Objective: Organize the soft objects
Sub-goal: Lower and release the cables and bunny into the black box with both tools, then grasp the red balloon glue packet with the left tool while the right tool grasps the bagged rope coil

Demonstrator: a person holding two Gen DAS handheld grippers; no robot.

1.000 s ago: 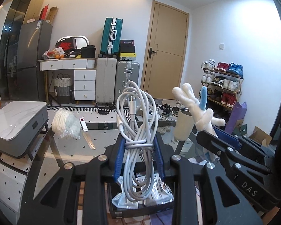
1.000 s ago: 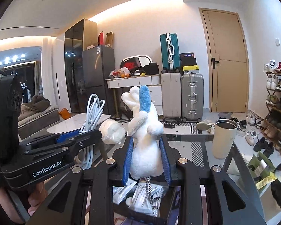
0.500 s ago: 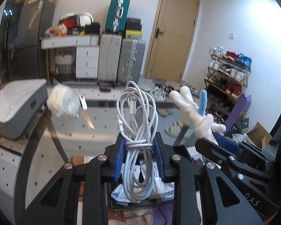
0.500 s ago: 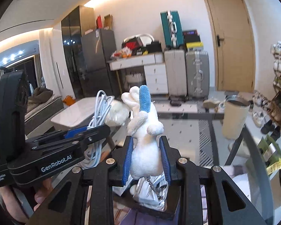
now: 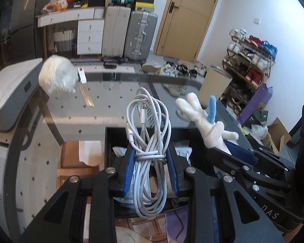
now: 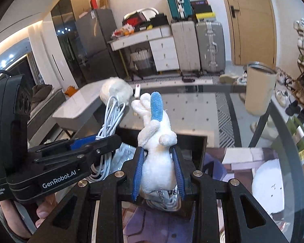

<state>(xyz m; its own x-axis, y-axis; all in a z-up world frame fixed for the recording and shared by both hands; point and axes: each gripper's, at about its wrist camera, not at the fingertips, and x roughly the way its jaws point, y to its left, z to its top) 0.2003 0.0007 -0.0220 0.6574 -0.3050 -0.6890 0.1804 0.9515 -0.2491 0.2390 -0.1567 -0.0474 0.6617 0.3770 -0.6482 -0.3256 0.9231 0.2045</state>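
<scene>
My left gripper (image 5: 151, 158) is shut on a coiled white cable (image 5: 150, 133), held above a black box (image 5: 111, 141) on the glass table. My right gripper (image 6: 157, 162) is shut on a white plush rabbit with a blue ear (image 6: 155, 141), also above the box (image 6: 198, 147). The rabbit shows in the left wrist view (image 5: 206, 119) and the cable in the right wrist view (image 6: 109, 119). The two grippers are side by side. Plastic packets (image 5: 119, 151) lie inside the box.
A white fluffy bundle (image 5: 56, 77) and a small knife (image 5: 85, 89) lie on the glass table (image 5: 111, 105) at the far left. A beige cup (image 6: 257, 89) stands at the far right. A white round object (image 6: 267, 184) shows below the glass.
Both grippers have tilted downward and moved over the black box, still holding the cable and the rabbit. The box now shows more fully below them.
</scene>
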